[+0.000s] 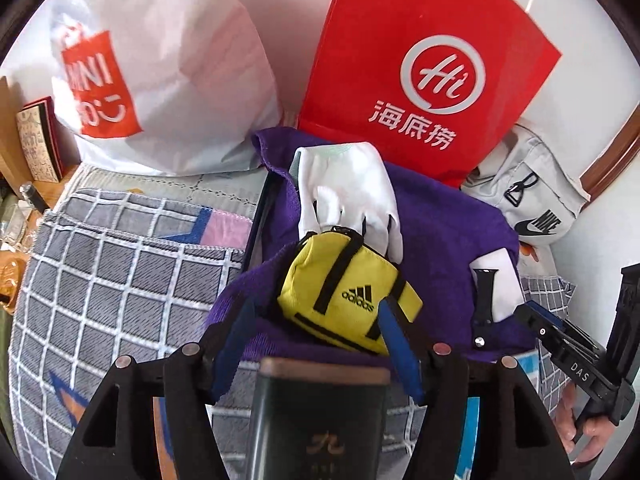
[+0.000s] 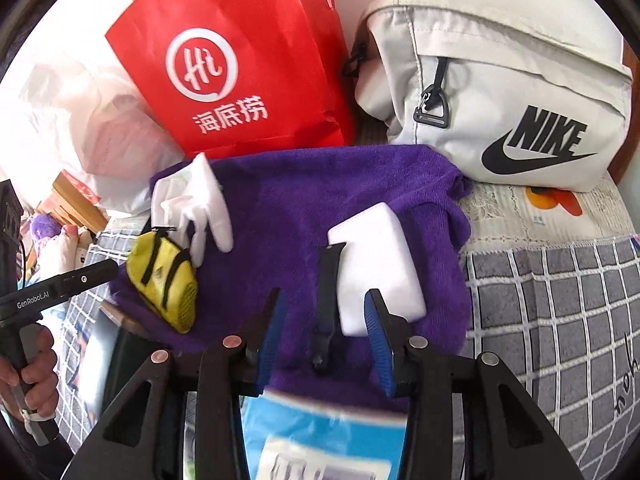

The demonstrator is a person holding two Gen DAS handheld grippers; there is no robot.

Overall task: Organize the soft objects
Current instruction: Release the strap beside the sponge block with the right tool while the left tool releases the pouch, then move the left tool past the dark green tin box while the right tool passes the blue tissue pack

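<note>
A purple towel lies spread on the checked bed cover. On it rest a white glove, a small yellow pouch, a white foam block and a black strap. My left gripper is open just above the towel's near edge; the yellow pouch lies partly between its blue fingers, and the left pad stands clear of it. My right gripper is open too, its fingers either side of the black strap without pressing it.
Behind the towel stand a red paper bag, a white plastic bag and a pale grey sports bag. A dark box and a blue packet lie under the grippers. The grey checked cover spreads either side.
</note>
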